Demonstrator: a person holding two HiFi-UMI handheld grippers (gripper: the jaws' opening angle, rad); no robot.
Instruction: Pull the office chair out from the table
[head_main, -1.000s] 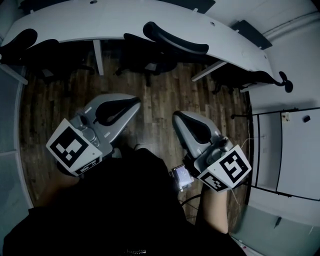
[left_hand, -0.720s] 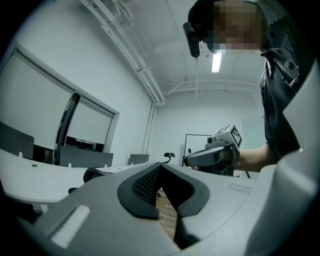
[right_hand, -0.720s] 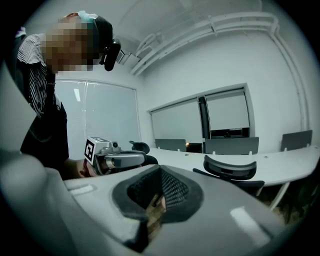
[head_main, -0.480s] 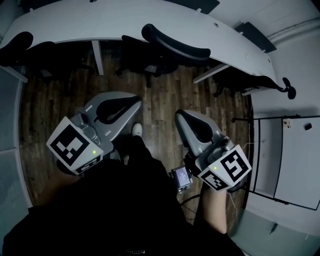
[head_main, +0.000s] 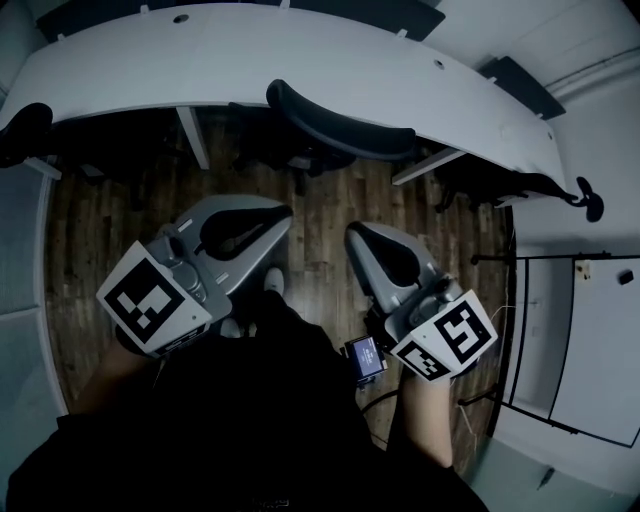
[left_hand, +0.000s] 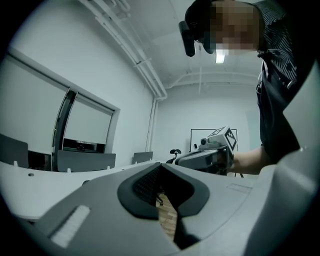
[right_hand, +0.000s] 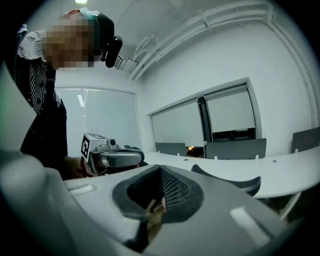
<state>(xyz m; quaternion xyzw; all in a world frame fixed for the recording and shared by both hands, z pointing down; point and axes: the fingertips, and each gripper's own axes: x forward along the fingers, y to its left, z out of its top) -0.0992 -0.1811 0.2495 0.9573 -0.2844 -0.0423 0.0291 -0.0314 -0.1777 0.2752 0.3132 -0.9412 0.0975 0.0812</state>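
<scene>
Most of the office chair (head_main: 340, 125) hides in the dark under the desk (head_main: 200, 50). Only its curved back shows, at the desk's near edge. The left gripper (head_main: 283, 213) and right gripper (head_main: 352, 236) are closed tight on nothing, apart from the chair's back.

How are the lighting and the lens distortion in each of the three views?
Head view: dim, strong fisheye bend at the edges; the long white table is brightest, the black office chair partly in deep shadow under it. Left gripper view: brighter, dark round vignette, a glaring ceiling lamp. Right gripper view: bright too, same vignette, straight wall lines bowed.
</scene>
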